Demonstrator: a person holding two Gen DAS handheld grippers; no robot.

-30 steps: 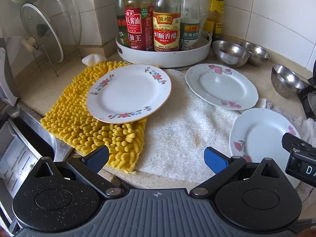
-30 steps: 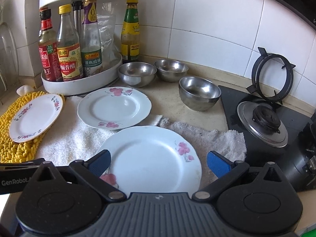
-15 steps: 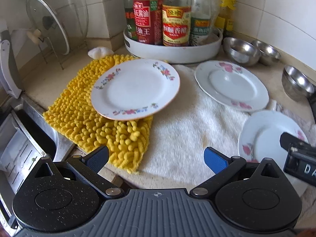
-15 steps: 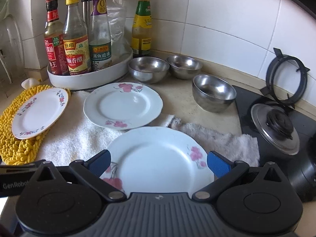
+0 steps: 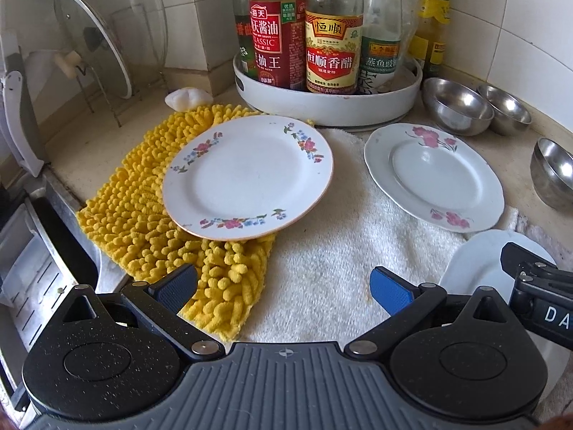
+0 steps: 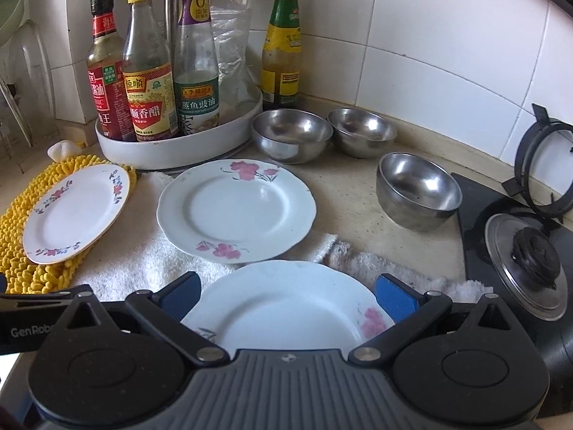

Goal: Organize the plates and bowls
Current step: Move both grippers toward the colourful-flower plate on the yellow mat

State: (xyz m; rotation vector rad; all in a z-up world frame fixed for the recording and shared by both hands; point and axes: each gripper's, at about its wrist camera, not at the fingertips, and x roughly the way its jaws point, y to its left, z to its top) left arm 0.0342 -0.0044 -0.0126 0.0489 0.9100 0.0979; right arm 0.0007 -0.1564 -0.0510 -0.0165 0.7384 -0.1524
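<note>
Right wrist view: we are closing in on the nearest flowered plate (image 6: 283,308) with our right gripper (image 6: 286,295) spread wide, left gripper (image 5: 283,288) likewise empty; stacking is about to begin.

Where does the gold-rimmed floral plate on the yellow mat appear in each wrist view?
Left wrist: gold-rimmed floral plate sits centre, ahead of the open left gripper.
Right wrist: the plate lies far left.
Shared landmark: the red-labelled soy sauce bottle in the white tray behind it.

Both grippers advanced: left gripper (image 5: 283,286) nearer floral plate (image 5: 247,179), right gripper (image 6: 286,292) over near plate (image 6: 286,308)
</note>
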